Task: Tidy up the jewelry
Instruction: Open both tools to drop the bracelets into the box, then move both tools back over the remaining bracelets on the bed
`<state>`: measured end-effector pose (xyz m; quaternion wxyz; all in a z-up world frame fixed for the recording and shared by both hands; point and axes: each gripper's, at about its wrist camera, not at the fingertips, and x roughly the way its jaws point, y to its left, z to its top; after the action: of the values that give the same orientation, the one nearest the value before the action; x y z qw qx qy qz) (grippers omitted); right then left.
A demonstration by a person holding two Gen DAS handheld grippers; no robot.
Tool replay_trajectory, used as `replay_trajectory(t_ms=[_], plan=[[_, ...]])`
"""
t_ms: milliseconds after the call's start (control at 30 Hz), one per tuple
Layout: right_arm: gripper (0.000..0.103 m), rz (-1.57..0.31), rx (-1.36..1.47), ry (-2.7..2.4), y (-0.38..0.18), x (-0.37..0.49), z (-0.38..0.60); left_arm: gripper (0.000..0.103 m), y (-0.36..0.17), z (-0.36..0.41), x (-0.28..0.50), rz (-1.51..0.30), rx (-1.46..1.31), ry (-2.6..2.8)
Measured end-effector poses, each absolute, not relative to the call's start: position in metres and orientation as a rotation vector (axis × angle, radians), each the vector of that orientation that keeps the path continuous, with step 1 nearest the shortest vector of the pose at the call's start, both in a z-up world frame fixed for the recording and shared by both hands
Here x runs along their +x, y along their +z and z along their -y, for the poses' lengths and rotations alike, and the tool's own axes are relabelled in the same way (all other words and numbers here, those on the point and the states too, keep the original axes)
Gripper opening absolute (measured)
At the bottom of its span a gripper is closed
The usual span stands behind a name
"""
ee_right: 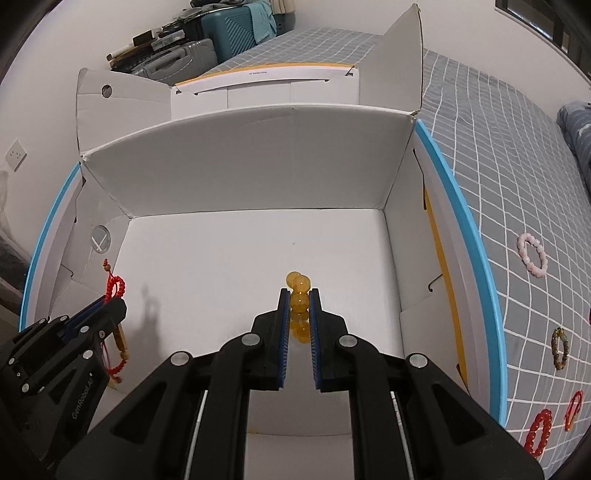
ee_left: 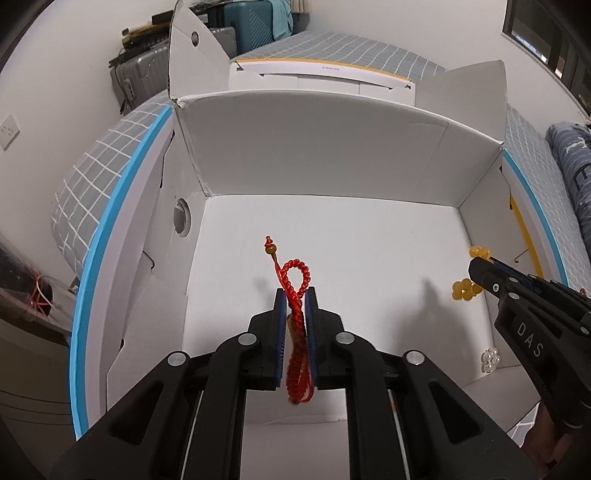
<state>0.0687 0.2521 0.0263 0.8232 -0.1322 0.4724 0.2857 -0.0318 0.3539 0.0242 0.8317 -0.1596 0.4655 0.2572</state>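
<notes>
My left gripper [ee_left: 294, 295] is shut on a red braided cord bracelet [ee_left: 295, 280] with a small amber bead, held over the floor of an open white cardboard box [ee_left: 332, 173]. My right gripper [ee_right: 299, 295] is shut on a yellow amber bead bracelet [ee_right: 298, 291], also over the box floor. Each gripper shows in the other's view: the right gripper [ee_left: 476, 267] with yellow beads [ee_left: 466, 288], the left gripper [ee_right: 110, 304] with the red cord [ee_right: 116, 288]. A clear bead cluster [ee_left: 489, 360] lies at the box's right wall.
The box [ee_right: 258, 177] stands on a bed with a grey checked cover [ee_right: 517, 184]. On the cover to the right lie a pink bead bracelet [ee_right: 532, 254], a brown one [ee_right: 559, 349], a red bead one [ee_right: 540, 432] and a red cord one [ee_right: 573, 410]. Suitcases [ee_right: 229, 26] stand behind.
</notes>
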Motion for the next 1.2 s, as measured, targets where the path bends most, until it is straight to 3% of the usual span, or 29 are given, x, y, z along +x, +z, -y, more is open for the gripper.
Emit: replay_trajectory(t_ms=[133,200,233,333,433,533,633,867,1200], plan=[[0.012,-1.002,-0.279,0.609,0.027,0.069,-0.251,0.013,0.026,-0.353,-0.033,-0.984,-0.344,0.541],[0.012,-0.989,-0.278,0.609,0.03,0.068,-0.25,0.018,0.027,-0.352,-0.034,-0.982,-0.34,0.546],[0.012,-0.984,-0.28,0.604,0.031,0.068,-0.249,0.026,0.028,-0.351,-0.035,-0.98,-0.339,0.55],[0.037,-0.962,-0.263,0.602,0.037,0.066,-0.244,0.045,0.035,-0.348,-0.04,-0.955,-0.33,0.557],[0.054,-0.913,-0.242,0.609,0.05,0.062,-0.237,0.069,0.049,-0.343,-0.048,-0.901,-0.31,0.57],[0.07,-0.847,-0.218,0.595,0.07,0.055,-0.223,0.082,0.061,-0.337,-0.053,-0.863,-0.291,0.579],[0.078,-0.785,-0.197,0.579,0.087,0.05,-0.204,0.096,0.073,-0.328,-0.056,-0.818,-0.271,0.578],[0.096,-0.693,-0.152,0.506,0.115,0.049,-0.144,0.097,0.088,-0.298,-0.047,-0.783,-0.254,0.532],[0.095,-0.665,-0.122,0.353,0.134,0.06,-0.038,0.097,0.107,-0.214,-0.014,-0.764,-0.191,0.387]])
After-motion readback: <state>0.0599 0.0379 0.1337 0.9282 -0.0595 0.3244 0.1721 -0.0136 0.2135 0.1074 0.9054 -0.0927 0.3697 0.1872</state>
